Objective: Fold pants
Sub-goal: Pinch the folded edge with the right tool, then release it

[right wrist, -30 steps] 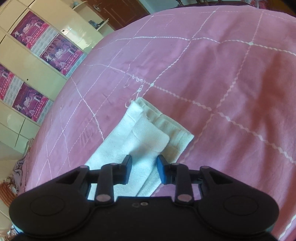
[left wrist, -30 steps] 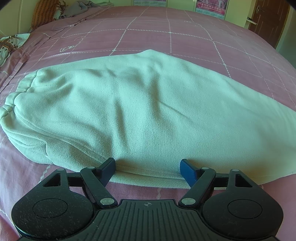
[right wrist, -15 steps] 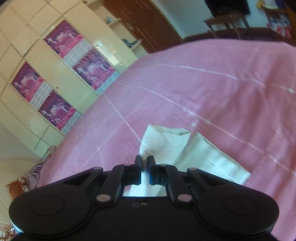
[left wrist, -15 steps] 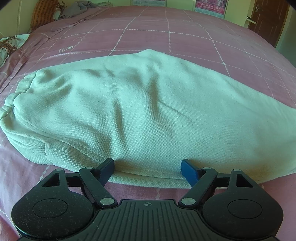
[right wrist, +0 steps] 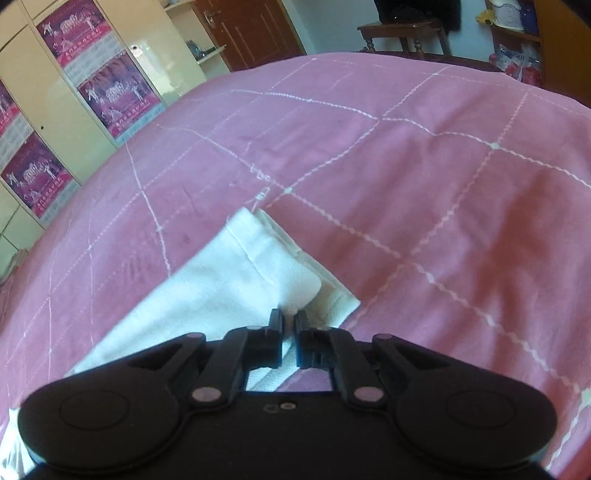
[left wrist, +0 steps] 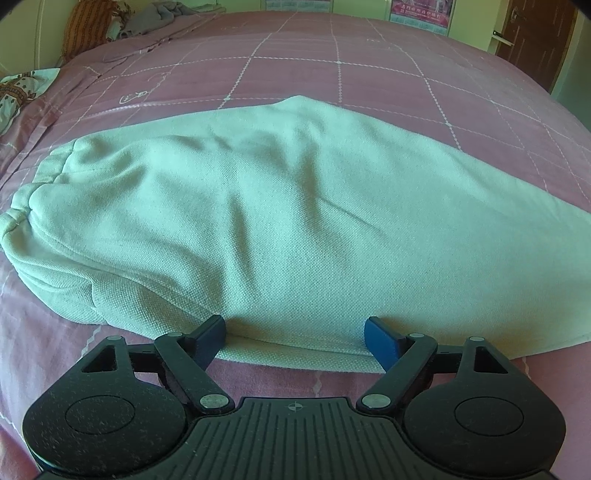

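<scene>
Pale mint-white pants lie folded lengthwise on the pink bed, with the waistband at the left. My left gripper is open, its blue fingers resting at the near edge of the pants, astride the hem fold. In the right wrist view the leg cuffs lie stacked on the bed. My right gripper is shut on the cuff cloth near its near corner.
The pink quilted bedspread spreads on all sides. Pillows and crumpled clothes lie at the far left of the bed. A cream wardrobe with posters, a brown door and a wooden table stand beyond the bed.
My right gripper closed on the leg cuffs and its view swung up and back down. My left gripper stayed open at the pants' near edge.
</scene>
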Motion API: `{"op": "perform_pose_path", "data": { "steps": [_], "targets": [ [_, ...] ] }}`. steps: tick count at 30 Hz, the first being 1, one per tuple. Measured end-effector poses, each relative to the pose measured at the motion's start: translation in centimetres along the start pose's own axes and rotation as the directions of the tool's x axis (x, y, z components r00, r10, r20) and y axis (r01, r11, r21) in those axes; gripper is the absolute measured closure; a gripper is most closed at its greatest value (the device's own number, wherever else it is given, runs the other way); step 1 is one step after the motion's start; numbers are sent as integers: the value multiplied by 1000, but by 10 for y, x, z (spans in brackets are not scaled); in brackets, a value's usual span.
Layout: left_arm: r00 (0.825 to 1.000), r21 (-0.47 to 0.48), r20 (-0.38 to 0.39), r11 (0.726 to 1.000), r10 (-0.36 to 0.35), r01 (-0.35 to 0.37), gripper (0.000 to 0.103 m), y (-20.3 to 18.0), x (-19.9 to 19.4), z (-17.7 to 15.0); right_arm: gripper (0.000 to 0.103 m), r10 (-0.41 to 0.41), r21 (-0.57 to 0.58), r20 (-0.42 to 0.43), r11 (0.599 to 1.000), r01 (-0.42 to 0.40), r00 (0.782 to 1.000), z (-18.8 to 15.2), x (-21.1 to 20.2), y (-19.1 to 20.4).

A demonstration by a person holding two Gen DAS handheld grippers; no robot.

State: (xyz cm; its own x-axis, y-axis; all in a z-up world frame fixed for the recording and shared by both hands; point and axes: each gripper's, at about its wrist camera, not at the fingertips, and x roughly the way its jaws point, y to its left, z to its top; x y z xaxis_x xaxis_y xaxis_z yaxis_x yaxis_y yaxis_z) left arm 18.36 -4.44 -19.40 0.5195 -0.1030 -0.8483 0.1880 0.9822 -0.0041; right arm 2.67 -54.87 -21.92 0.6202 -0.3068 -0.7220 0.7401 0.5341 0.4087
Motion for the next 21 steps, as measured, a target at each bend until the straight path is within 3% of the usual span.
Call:
{"op": "perform_pose_path", "data": {
  "steps": [4, 6, 8, 11, 16, 21],
  "targets": [
    [1000, -1, 1, 1000, -3, 3, 21, 1, 0, 0, 92, -56, -73, -6, 996, 55, 998, 1, -3, 11],
    [1000, 1, 4, 1000, -2, 2, 21, 0, -2, 0, 91, -62, -53, -18, 997, 61, 998, -3, -6, 3],
    [1000, -4, 15, 1000, 0, 0, 21, -1, -6, 2, 80, -68, -18, 35, 997, 69, 997, -3, -19, 1],
    [999, -18, 37, 999, -28, 28, 21, -8, -12, 8, 80, -4, -117, 117, 993, 17, 993, 0, -38, 22],
    [997, 11, 49, 998, -63, 63, 21, -43, -13, 24, 80, 107, -275, 18, 956, -98, 994, -4, -19, 78],
    [998, 65, -3, 996, -65, 66, 20, -71, 3, 10, 79, 67, -338, -57, 938, -83, 996, -18, 6, 93]
  ]
}}
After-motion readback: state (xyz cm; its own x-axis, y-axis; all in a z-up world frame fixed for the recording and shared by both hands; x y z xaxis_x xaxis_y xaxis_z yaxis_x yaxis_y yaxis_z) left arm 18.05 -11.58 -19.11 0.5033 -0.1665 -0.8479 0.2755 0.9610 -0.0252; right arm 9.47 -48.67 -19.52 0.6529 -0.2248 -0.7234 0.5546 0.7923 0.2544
